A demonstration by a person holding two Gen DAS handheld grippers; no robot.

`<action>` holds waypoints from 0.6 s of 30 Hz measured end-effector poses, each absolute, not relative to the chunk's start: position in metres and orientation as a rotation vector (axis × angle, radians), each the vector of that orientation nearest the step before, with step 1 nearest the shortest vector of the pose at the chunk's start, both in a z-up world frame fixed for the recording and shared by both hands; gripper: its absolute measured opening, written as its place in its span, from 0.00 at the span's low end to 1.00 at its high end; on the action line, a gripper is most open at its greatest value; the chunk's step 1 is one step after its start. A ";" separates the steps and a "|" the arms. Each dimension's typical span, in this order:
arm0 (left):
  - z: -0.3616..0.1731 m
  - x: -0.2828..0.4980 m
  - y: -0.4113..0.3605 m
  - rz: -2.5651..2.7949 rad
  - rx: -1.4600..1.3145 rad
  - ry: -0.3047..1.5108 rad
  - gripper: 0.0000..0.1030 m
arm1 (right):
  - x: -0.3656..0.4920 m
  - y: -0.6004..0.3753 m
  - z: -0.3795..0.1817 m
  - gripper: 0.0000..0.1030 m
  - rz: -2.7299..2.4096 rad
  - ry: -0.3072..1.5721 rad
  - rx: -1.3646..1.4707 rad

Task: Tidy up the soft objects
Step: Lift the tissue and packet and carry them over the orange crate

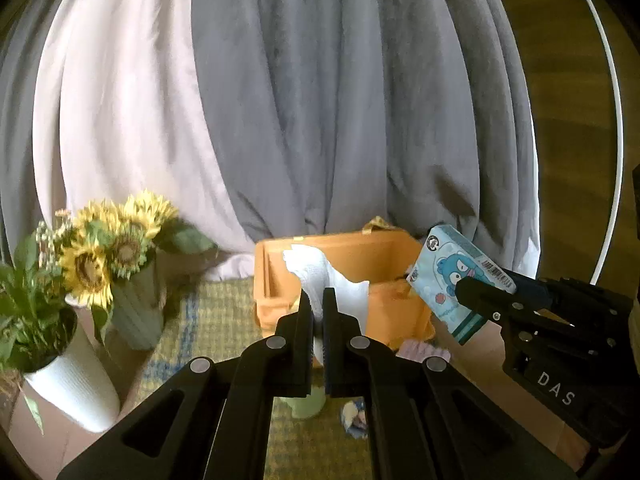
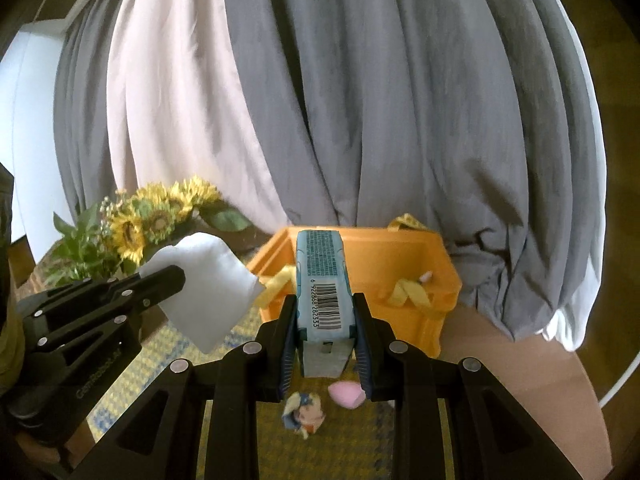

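1. White cloth (image 1: pixel 320 280) is sitting pinched in the left claw (image 1: pixel 319 300), jaws shut tight on it w/ the top fanning out above the tips; in the right wrist view the same cloth (image 2: pixel 204 280) is hanging as a flat sheet from that claw (image 2: pixel 176 276), up off the surface.
2. Right claw (image 2: pixel 325 316) is gripping a pale blue tissue pack (image 2: pixel 322 280) by its two sides, barcode end facing the camera, pack pointing fwd along the fingers. From the left wrist view the pack (image 1: pixel 448 276) is showing a blue cartoon bear on its face, w/ the right claw (image 1: pixel 472 284) clamped on it.
3. Both items are hanging in front of an orange bin (image 2: pixel 436 276), near its rim; can't tell if they're over the opening.
4. Yellow straps (image 2: pixel 408 292) are lying inside the bin.
5. Small doll (image 2: pixel 304 412) and a pink sponge (image 2: pixel 344 394) are lying on a yellow woven mat (image 2: pixel 168 352) below the right claw, just beside each other.
6. Sunflowers (image 1: pixel 108 248) are standing left of the bin, next to a white ribbed pot (image 1: pixel 76 384) w/ green leaves.
7. Grey & white curtains (image 1: pixel 320 100) are filling the bkgd behind the bin.
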State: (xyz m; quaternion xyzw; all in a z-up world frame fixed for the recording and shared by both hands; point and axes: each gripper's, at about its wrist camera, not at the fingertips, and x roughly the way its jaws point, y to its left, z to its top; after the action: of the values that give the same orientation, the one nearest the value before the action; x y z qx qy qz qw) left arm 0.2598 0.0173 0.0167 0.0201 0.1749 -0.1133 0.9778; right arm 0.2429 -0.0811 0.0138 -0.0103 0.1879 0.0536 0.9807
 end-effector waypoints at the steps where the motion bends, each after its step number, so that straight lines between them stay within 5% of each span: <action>1: 0.019 0.261 0.016 -0.227 0.041 0.347 0.05 | 0.245 -0.083 0.017 0.26 0.107 0.368 -0.020; 18: 0.038 0.317 -0.005 -0.244 0.077 0.285 0.05 | 0.294 -0.100 0.036 0.26 0.108 0.311 -0.011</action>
State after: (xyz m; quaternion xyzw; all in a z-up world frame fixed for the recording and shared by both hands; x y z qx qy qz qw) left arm 0.3172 -0.0052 0.0380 0.0383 0.1415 -0.1213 0.9817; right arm 0.2936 -0.1002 0.0363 -0.0055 0.1548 0.0535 0.9865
